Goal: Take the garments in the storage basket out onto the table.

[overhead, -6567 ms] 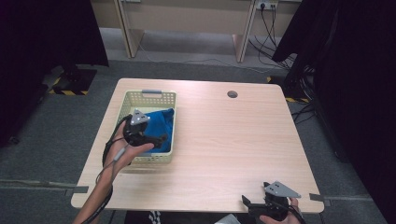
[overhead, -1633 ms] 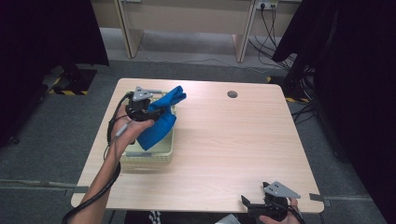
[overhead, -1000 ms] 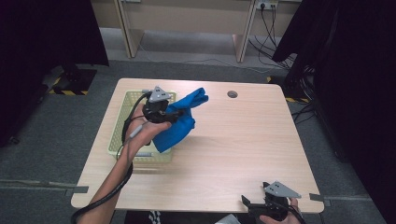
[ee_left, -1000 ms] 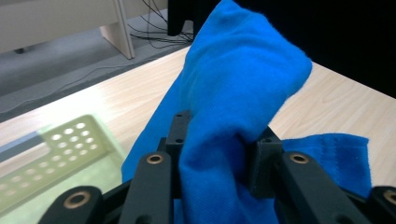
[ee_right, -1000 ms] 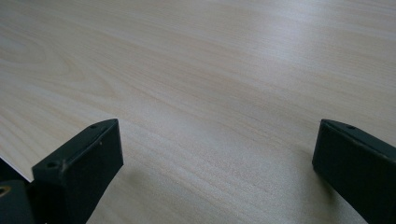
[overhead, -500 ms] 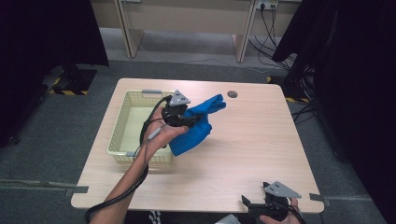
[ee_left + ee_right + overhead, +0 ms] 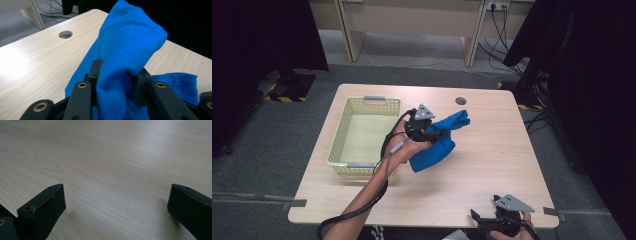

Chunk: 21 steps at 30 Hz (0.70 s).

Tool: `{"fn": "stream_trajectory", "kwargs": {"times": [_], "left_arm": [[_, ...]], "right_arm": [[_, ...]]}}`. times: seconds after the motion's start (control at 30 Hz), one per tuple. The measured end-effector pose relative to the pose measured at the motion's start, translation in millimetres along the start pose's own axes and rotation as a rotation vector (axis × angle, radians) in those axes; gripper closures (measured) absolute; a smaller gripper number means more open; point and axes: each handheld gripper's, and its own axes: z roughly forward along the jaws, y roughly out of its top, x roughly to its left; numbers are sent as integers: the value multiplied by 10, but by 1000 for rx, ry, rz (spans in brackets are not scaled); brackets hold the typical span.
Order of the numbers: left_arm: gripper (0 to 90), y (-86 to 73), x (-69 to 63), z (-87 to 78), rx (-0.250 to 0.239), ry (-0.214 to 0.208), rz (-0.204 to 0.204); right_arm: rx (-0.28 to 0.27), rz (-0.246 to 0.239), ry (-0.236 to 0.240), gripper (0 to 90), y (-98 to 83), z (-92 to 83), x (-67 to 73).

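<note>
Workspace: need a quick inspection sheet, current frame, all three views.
Surface: light wooden table, round grommet hole near its far edge.
Job's things: blue cloth pinched and lifted, lower end draping to the tabletop right of the basket; yellow plastic basket on the left side, nothing seen inside.
Clutter: nothing seen.
Grippers: left gripper shut on the cloth; right gripper open at the near right edge, holding nothing.
Cables: black cable trails along the left forearm; more cables on the floor behind the table.
Surroundings: grey floor, dark curtains both sides, desk legs beyond.
</note>
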Motion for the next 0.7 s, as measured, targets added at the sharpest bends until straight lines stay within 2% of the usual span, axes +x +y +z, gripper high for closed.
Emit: {"fn": "stream_trajectory", "kwargs": {"times": [0.47, 0.7], "left_arm": [[659, -107, -201, 313, 14, -50, -2], [655, -211, -258, 466, 39, -55, 1]], "right_arm": [[1, 5, 4, 19, 1, -4, -3], [0, 2, 3, 19, 2, -1, -3]]}}
